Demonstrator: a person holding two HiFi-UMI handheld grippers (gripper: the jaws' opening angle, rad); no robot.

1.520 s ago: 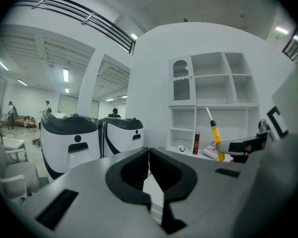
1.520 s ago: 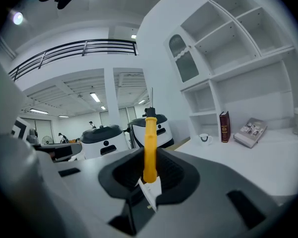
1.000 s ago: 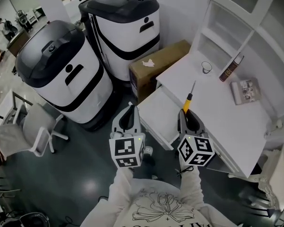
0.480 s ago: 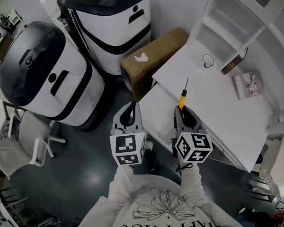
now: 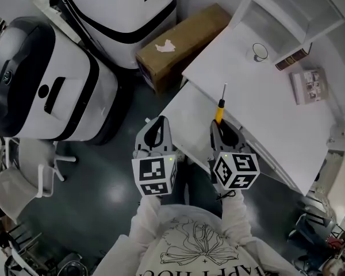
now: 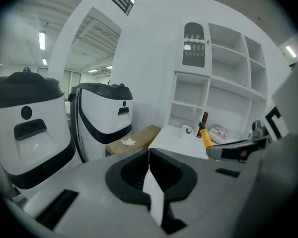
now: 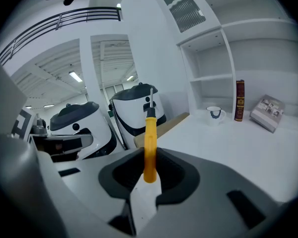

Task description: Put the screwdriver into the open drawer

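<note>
Yellow screwdriver (image 7: 149,138) pinched in right claw (image 7: 147,158) — seemingly over the drawer (image 5: 188,119)

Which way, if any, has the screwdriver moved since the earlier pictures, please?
Yes. The screwdriver, gripped by the right gripper, has drawn back from the mug on the desk, towards the open drawer.

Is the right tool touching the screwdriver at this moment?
Touching. The right gripper view shows the right tool with its jaws closed on the yellow handle of the screwdriver, whose shaft sticks out beyond them.
</note>
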